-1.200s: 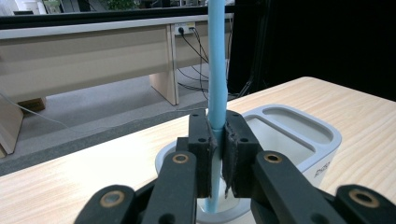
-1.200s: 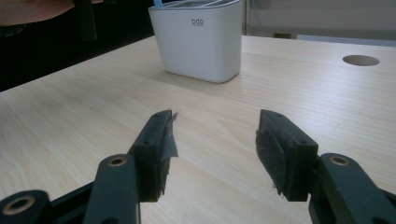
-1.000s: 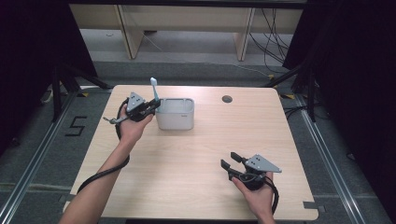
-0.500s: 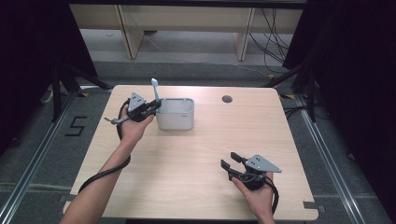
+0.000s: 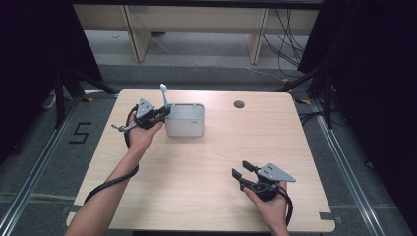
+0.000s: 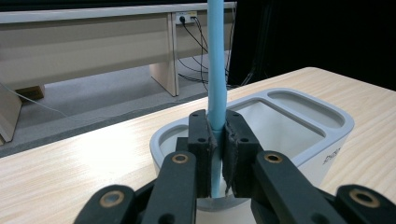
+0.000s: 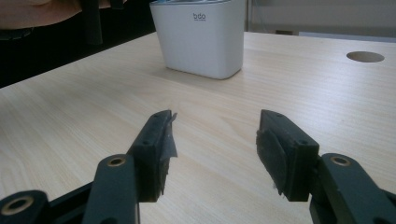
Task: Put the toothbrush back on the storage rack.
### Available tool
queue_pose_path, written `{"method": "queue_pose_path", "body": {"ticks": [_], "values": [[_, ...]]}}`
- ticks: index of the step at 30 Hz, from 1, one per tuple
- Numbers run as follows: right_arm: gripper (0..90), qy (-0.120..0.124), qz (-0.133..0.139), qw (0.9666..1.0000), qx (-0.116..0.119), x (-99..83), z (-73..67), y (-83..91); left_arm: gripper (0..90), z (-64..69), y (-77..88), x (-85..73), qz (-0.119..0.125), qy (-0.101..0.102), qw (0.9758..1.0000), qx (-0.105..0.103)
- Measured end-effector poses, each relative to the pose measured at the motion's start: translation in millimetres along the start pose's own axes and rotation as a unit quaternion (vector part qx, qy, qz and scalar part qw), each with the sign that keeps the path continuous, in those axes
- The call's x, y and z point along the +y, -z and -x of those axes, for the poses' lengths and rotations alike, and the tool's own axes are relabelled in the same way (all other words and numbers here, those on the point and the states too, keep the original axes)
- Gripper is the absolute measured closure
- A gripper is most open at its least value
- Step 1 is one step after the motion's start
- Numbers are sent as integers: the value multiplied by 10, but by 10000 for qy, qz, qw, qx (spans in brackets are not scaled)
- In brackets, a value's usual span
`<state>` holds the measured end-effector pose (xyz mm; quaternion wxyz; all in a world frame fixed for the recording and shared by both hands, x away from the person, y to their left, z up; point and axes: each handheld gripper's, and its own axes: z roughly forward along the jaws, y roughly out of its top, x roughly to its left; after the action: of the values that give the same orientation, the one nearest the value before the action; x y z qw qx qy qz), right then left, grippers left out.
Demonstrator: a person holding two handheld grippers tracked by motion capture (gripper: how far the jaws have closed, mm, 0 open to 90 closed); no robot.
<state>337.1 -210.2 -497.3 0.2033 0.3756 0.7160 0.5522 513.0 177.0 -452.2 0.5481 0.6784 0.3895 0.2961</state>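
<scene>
A light blue toothbrush [image 5: 164, 97] stands upright with its white head up, and my left gripper [image 5: 165, 113] is shut on its handle [image 6: 216, 70] right at the left end of a white divided holder [image 5: 185, 120]. In the left gripper view the handle's lower end reaches down into the holder's small near compartment [image 6: 175, 135]. My right gripper [image 5: 242, 169] rests low at the table's front right, open, with nothing between its jaws [image 7: 215, 140]. The holder [image 7: 201, 37] stands some way ahead of it.
The light wood table [image 5: 196, 172] has a round cable hole [image 5: 239, 104] near its back edge. Beyond the table are a wooden bench [image 5: 192, 19] and loose cables on the floor. Dark curtains hang on both sides.
</scene>
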Motion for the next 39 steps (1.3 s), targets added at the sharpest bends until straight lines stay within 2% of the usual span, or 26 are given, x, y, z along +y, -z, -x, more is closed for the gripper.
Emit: {"method": "queue_pose_path", "body": {"ticks": [14,15,16,18,20,21,22,24,26,27,29,30,31,32,34,35,37,39], "values": [[462,49,-46,10000,-72,0,2,6,819,2,-18,-17,-63,-13,10000,-1],[462,-170,-118,9998,-40,-4,-29,13,819,3,-19,-21,-71,-2,10000,7],[462,79,-101,9999,-70,3,6,12,818,1,-21,-23,-82,-10,10000,5],[462,82,-29,9999,-57,-2,8,2,818,-1,-23,-27,-110,-10,9999,13],[462,4,-62,10000,-47,-5,-3,5,817,-2,-25,-31,-125,13,9999,11],[462,-136,-97,9999,12,-8,-18,8,816,-4,-26,-32,-131,11,9999,16],[462,-138,-42,9999,96,-11,-11,0,816,-6,-25,-32,-150,9,9999,22],[462,-143,-41,9998,94,-11,-12,1,816,-10,-26,-35,-149,14,9999,27],[462,-141,-58,9998,86,-11,-13,3,815,-9,-25,-38,-154,20,9999,30],[462,-139,-189,9997,-51,-3,-23,19,815,-8,-26,-41,-152,34,9999,31],[462,-148,-120,9998,-10,-9,-23,7,815,-8,-26,-45,-148,50,9999,32],[462,-34,-208,9997,-121,-1,-15,22,814,-8,-26,-46,-152,56,9999,30],[462,-55,52,9999,-98,-16,-16,-13,814,-9,-26,-47,-146,59,9999,26],[462,-32,-75,9999,-58,-9,-10,5,814,-10,-25,-45,-161,60,9998,28],[462,-47,105,9999,-117,-19,-16,-20,814,-14,-23,-43,-161,55,9999,22],[462,-25,-66,9999,-73,-10,-9,4,814,-13,-22,-43,-161,62,9998,23],[462,-132,-111,9998,-51,-15,-25,6,814,-13,-20,-45,-161,67,9998,21],[462,-140,-16,9999,-72,-21,-29,-8,810,-14,-17,-50,-174,76,9998,21]]}}
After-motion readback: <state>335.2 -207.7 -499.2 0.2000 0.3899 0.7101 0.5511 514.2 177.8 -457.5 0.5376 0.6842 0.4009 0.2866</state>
